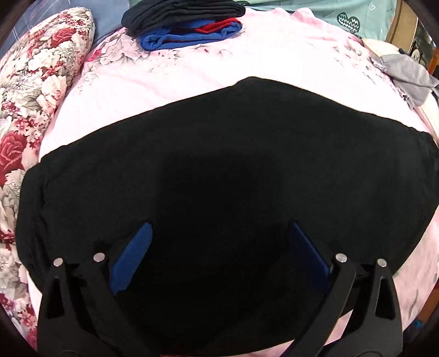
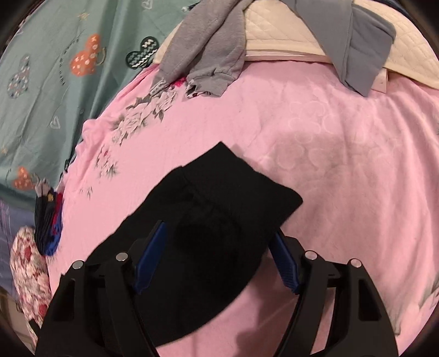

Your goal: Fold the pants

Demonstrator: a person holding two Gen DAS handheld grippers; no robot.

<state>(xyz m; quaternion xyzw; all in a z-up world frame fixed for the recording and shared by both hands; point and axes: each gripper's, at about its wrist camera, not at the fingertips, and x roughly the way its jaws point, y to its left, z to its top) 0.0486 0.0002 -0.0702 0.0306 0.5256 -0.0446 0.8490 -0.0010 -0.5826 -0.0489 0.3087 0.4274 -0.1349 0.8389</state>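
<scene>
Black pants [image 1: 219, 164] lie folded flat on a pink bedsheet [image 1: 247, 63], filling most of the left wrist view. My left gripper [image 1: 219, 228] is open just above the pants, its blue pads [image 1: 131, 258] wide apart with nothing between them. In the right wrist view one end of the pants [image 2: 219, 197] lies on the pink sheet [image 2: 343, 164]. My right gripper [image 2: 219, 233] is open over that end, blue pads [image 2: 151, 258] apart on either side of the cloth, not closed on it.
A stack of folded clothes, black on blue and red [image 1: 189, 22], sits at the far side. A floral pillow [image 1: 35, 96] lies at the left. Grey garments [image 2: 208, 46] and a cream quilt [image 2: 288, 35] lie beyond the pants. A teal sheet [image 2: 55, 82] borders the left.
</scene>
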